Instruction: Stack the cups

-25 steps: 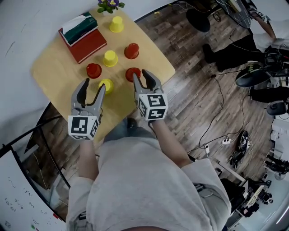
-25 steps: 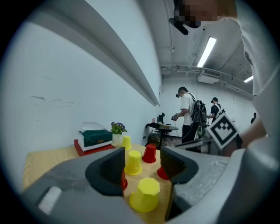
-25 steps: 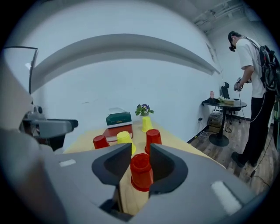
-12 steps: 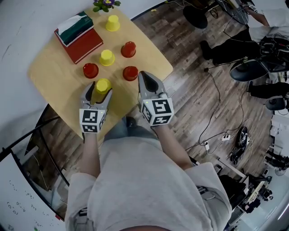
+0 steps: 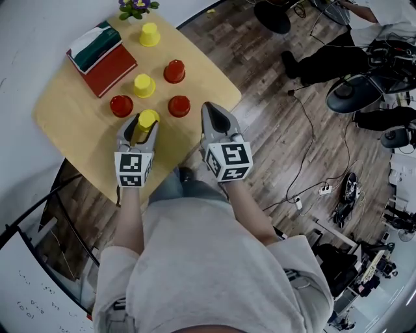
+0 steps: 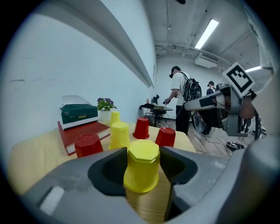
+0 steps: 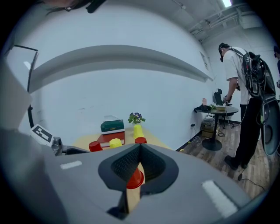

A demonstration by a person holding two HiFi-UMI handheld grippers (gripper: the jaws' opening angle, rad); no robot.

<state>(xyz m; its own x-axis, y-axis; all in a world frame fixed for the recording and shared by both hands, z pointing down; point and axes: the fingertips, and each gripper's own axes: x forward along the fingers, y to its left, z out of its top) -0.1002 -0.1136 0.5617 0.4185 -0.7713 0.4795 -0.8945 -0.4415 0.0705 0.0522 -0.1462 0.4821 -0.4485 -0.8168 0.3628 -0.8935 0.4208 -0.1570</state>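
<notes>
Six upturned cups stand on the round wooden table (image 5: 71, 123). There are three yellow cups (image 5: 149, 34) (image 5: 143, 84) (image 5: 147, 118) and three red cups (image 5: 173, 71) (image 5: 121, 105) (image 5: 179, 105). My left gripper (image 5: 143, 127) has the nearest yellow cup (image 6: 142, 165) between its jaws. They have just been closing and now press on its sides, with the cup standing on the table. My right gripper (image 5: 210, 108) is shut and empty, just right of the near red cup (image 7: 134, 178), which shows past its jaws (image 7: 139, 148).
A red book (image 5: 109, 67) with a green and white box (image 5: 94, 44) on it lies at the table's far left, and a flower pot (image 5: 133, 6) stands behind it. Wooden floor with cables, chairs and people lies to the right.
My left gripper has sunk forward around the near yellow cup, and its jaws have come in against it. My right gripper's jaws have shut, and it has drawn back slightly from the red cup.
</notes>
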